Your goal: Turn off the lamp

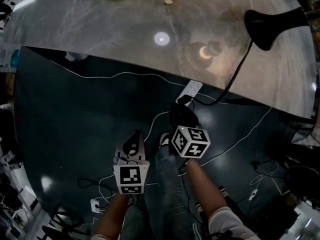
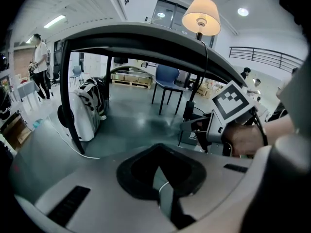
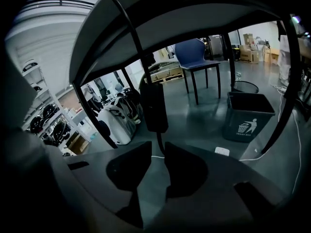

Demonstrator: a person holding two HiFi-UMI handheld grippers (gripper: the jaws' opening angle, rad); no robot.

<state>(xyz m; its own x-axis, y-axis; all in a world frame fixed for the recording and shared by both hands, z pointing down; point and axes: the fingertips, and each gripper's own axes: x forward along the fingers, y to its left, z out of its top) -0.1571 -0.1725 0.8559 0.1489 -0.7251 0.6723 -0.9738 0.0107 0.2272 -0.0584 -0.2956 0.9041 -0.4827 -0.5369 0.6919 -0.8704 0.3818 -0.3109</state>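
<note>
Lamp (image 2: 201, 14) lit, top of left gripper view: task not done. My left gripper (image 2: 158, 171) is clenched, empty. Right gripper (image 3: 158, 147) has its jaws slightly parted, with the cord switch (image 3: 154, 107) just above them; pressing it remains.

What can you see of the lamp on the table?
The lamp is on: its cream conical shade glows. A dark stem holds it upright on the tabletop; its base is hidden by the table's edge. A black cord drops from it over the edge, carrying a black box just ahead of the right hand-held gripper.
</note>
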